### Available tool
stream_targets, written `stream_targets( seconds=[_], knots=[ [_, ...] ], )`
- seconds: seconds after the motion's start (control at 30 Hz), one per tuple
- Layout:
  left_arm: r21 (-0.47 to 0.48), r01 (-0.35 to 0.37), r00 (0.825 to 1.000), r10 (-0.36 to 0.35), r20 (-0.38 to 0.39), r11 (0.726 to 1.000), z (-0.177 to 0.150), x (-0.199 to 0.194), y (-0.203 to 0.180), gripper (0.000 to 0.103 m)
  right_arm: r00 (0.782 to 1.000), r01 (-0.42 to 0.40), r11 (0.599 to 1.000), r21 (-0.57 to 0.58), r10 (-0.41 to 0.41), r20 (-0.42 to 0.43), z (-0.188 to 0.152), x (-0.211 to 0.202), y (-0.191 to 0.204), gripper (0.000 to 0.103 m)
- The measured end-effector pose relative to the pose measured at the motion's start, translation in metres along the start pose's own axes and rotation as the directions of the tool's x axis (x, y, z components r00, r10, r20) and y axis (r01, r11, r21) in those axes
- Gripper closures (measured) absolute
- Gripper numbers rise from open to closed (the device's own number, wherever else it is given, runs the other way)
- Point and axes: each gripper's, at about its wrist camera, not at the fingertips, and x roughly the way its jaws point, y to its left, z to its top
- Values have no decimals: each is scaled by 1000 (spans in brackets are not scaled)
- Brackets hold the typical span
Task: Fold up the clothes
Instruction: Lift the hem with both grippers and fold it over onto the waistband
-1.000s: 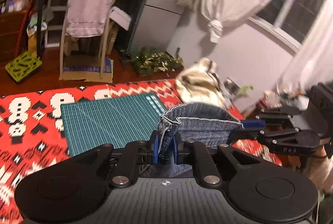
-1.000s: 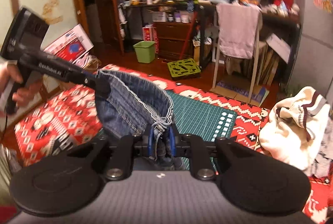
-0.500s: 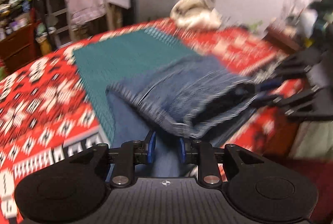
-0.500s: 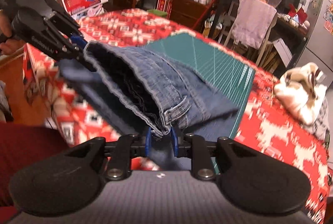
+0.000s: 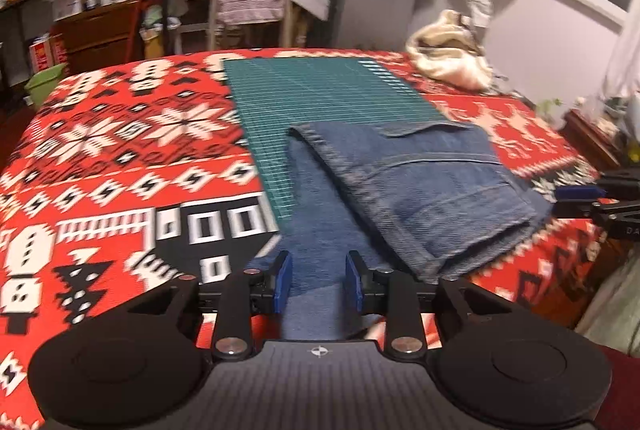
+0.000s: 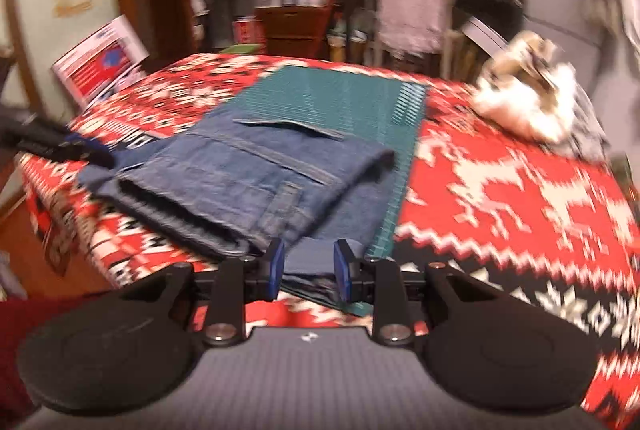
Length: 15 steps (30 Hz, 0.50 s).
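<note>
The folded jeans [image 5: 420,186] [image 6: 256,182] are viewed closely from both near corners (left and right wrists), and are shared by both views.

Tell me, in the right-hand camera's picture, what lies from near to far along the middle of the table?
The blue fingers, then the folded jeans, then the green cutting mat, then the chair draped with a towel.

1. I am reading only the white letters "DA", cut off by the frame edge, on the black plastic arm of the right gripper [image 5: 576,192].
2. Everything else printed is staying too blurred for me.
</note>
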Motion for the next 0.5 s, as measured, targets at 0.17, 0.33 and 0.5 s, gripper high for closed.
stream_targets(
  seconds=[0.17, 0.33, 0.5],
  knots=[
    [-62, -56, 998, 56, -10, 996, -8, 1, 13, 66, 1000, 8, 983, 181, -2, -29, -4, 12, -31, 71],
    [-121, -54, 998, 52, -25, 991, -10, 7, 22, 66, 997, -61, 936, 346, 75, -28, -7, 25, -49, 71],
    [-188, -10, 1000, 5, -26, 982, -11, 12, 31, 85, 996, -54, 927, 371, 76, -47, -9, 37, -46, 84]
  ],
)
